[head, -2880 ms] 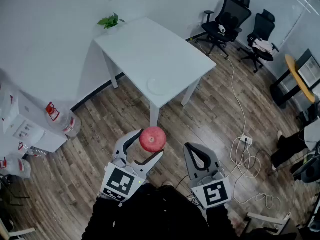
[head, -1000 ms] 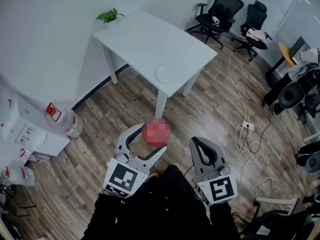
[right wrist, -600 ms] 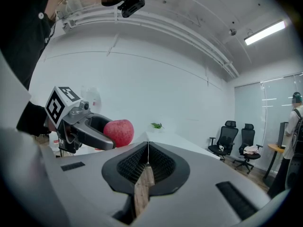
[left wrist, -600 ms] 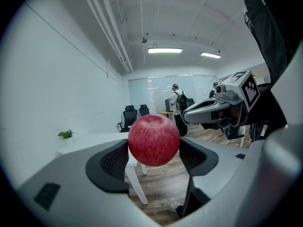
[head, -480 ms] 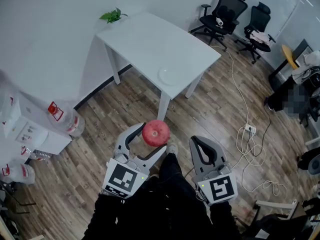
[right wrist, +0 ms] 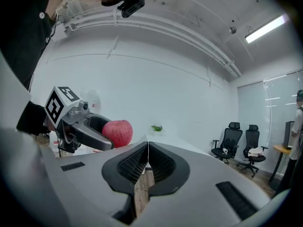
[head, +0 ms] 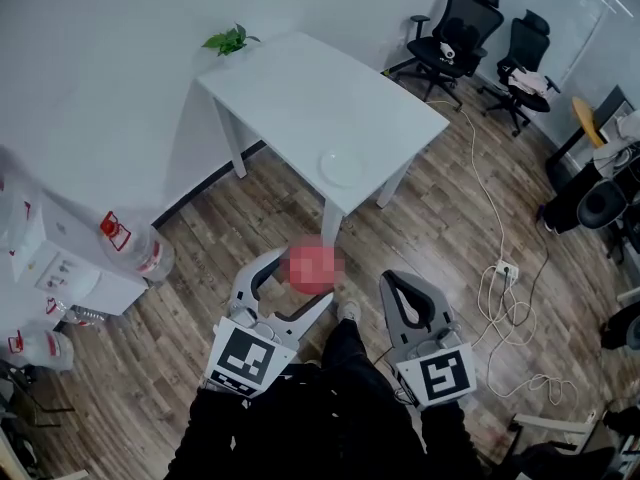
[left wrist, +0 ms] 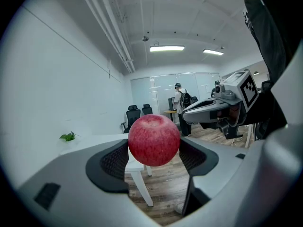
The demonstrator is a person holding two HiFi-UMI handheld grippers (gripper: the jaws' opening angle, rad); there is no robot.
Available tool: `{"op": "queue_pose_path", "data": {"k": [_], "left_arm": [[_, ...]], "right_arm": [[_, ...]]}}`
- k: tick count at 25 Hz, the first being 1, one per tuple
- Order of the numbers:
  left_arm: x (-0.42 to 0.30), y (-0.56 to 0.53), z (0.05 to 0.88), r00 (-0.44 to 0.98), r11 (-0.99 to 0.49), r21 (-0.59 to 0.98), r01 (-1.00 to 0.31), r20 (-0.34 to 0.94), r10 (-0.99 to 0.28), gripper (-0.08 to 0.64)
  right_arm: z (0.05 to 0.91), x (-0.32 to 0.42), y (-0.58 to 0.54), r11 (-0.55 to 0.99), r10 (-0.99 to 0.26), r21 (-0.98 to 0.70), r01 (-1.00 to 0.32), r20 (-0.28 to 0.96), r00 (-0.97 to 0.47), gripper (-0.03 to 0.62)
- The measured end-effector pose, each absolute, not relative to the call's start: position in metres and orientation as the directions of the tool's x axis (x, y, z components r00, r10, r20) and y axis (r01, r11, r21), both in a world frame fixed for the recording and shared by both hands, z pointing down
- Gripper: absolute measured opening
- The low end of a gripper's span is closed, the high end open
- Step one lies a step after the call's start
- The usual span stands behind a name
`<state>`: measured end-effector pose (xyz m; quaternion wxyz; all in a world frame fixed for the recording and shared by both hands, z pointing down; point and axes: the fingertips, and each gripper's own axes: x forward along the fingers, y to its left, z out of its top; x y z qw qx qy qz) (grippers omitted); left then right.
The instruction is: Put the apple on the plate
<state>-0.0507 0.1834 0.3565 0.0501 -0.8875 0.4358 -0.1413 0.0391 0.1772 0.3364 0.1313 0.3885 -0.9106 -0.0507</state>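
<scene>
A red apple (left wrist: pixel 154 140) is clamped between the jaws of my left gripper (head: pixel 298 286), which is shut on it and held in the air above the wooden floor; the head view shows the apple (head: pixel 312 266) blurred. From the right gripper view the apple (right wrist: pixel 117 133) shows at the left. A white plate (head: pixel 343 167) lies near the front corner of the white table (head: pixel 290 98), well ahead of both grippers. My right gripper (head: pixel 405 303) is shut with nothing in it, its pads (right wrist: pixel 140 162) touching.
A small green plant (head: pixel 230 40) stands at the table's far corner by the wall. Black office chairs (head: pixel 455 30) are at the back right. A white cable and power strip (head: pixel 498 273) lie on the floor at the right. Water bottles (head: pixel 135 245) stand at the left.
The table and plate have drawn a little nearer in the head view as the person walks toward them. The left gripper keeps its hold on the apple; the right stays shut.
</scene>
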Motion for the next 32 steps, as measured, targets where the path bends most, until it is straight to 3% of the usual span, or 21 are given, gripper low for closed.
{"op": "queue_pose_path", "data": {"k": [12, 16, 32], "left_arm": [[-0.044, 0.135, 0.362, 0.571, -0.614, -0.211, -0.76, 0.234, -0.787, 0.347], [-0.033, 0.117, 0.363, 0.566, -0.605, -0.141, -0.784, 0.239, -0.789, 0.347], [-0.017, 0.012, 0.364, 0.515, -0.567, -0.172, -0.805, 0.269, -0.814, 0.347]], "right_arm": [[0.346, 0.038, 0.123, 0.724, -0.689, 0.174, -0.668, 0.228, -0.688, 0.041], [0.351, 0.048, 0.103, 0.719, -0.693, 0.158, -0.677, 0.231, -0.683, 0.041], [0.353, 0.059, -0.009, 0.78, -0.623, 0.131, -0.612, 0.251, -0.741, 0.041]]}}
